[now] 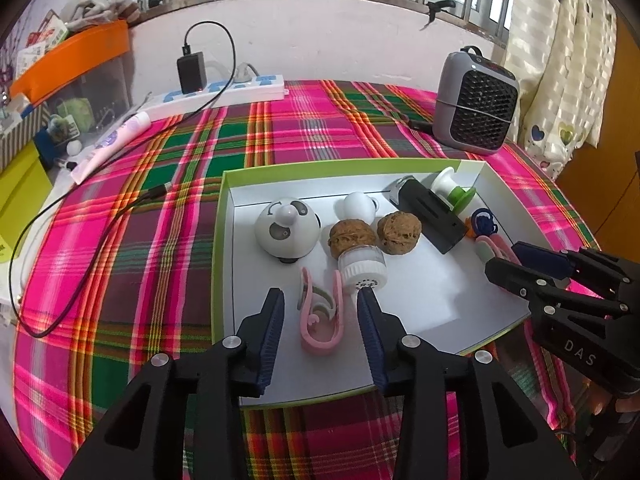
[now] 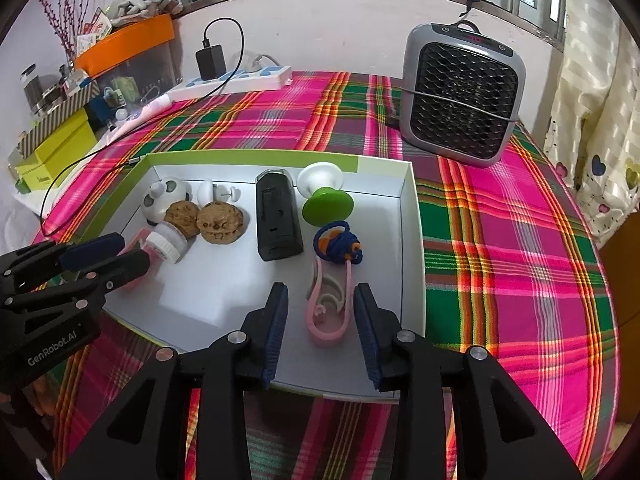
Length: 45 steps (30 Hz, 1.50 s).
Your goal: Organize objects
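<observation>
Counts, inside the tray (image 2: 408, 216): 2 pink clips, 2 walnuts, 1 panda toy (image 1: 286, 230), 1 black box (image 2: 278, 216), 1 green-and-white spool (image 2: 326, 194), 1 blue cord bundle (image 2: 338, 242), 1 white bottle (image 1: 362, 270), 1 small white figure (image 1: 358, 206). Off the tray: 1 heater (image 2: 460, 96), 1 power strip (image 1: 224, 94) w/ 1 black charger (image 1: 192, 72) plugged in, 1 pink tube (image 1: 112, 142).

Writing: "DAS" showed on the right gripper (image 1: 520, 264) body in the left view; "GenRobot.AI" on the left gripper (image 2: 116, 250) body in the right view. Heater had a red display, digits too small to read.

Tray was white inside w/ a lime-green rim, sitting on a pink/green plaid cloth over the counter (image 2: 520, 240). Left clip (image 1: 322, 314) was pale pink, curled, lying flat near the tray's front edge, just beside the bottle. Right clip (image 2: 330, 306) was the same shape, lying below the cord bundle near the tray's right wall. First walnut (image 1: 352, 238) touched the bottle; second walnut (image 1: 400, 234) sat just beside it, next to the black box.

Both pairs of fingers were spread wide, holding nothing. Left fingers (image 1: 276, 320) straddled the left clip w/o touching; right fingers (image 2: 280, 316) straddled the right clip the same way.
</observation>
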Each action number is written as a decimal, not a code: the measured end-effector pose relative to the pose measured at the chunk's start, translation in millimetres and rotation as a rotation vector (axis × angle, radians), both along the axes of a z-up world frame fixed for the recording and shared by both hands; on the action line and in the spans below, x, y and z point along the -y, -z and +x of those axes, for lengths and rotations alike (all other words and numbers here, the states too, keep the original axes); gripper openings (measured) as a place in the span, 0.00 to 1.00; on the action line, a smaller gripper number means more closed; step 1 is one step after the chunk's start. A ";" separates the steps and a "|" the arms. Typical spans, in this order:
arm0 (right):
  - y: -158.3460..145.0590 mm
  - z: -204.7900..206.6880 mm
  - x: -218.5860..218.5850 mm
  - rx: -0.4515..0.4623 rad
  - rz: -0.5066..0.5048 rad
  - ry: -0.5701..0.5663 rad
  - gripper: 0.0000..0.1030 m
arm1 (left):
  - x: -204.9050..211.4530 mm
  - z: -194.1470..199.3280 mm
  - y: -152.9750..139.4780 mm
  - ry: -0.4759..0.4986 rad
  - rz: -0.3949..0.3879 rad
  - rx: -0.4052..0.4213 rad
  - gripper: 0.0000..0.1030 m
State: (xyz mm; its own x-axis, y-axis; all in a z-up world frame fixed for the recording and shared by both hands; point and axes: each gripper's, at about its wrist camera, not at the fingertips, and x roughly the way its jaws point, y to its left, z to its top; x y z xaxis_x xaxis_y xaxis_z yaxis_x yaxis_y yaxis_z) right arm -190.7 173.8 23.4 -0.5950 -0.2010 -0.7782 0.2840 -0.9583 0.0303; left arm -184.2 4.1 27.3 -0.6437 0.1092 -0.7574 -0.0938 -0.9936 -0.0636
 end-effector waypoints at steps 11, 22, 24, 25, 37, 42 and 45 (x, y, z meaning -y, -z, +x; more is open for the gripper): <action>-7.3 13.3 -1.3 -0.029 -0.019 0.010 0.35 | 1.8 19.2 -13.6 -0.030 -0.003 -0.038 0.38; -21.6 39.4 -1.5 -0.091 -0.021 0.018 0.35 | 2.8 44.7 -24.1 -0.044 -0.006 -0.069 0.38; -23.1 45.3 -1.8 -0.097 -0.022 0.021 0.35 | 2.2 51.3 -26.2 -0.048 -0.016 -0.081 0.38; -23.6 47.5 -2.1 -0.098 -0.027 0.021 0.35 | 1.6 54.2 -27.2 -0.047 -0.020 -0.086 0.38; -17.2 75.1 -9.6 -0.091 -0.036 0.035 0.35 | -1.0 83.6 -17.4 -0.056 -0.032 -0.068 0.38; -7.5 81.9 -10.7 -0.066 -0.024 0.035 0.35 | -2.6 91.0 -5.6 -0.055 -0.030 -0.037 0.38; -1.3 84.6 -13.1 -0.043 -0.016 0.046 0.35 | -4.5 93.8 1.1 -0.054 -0.043 -0.019 0.38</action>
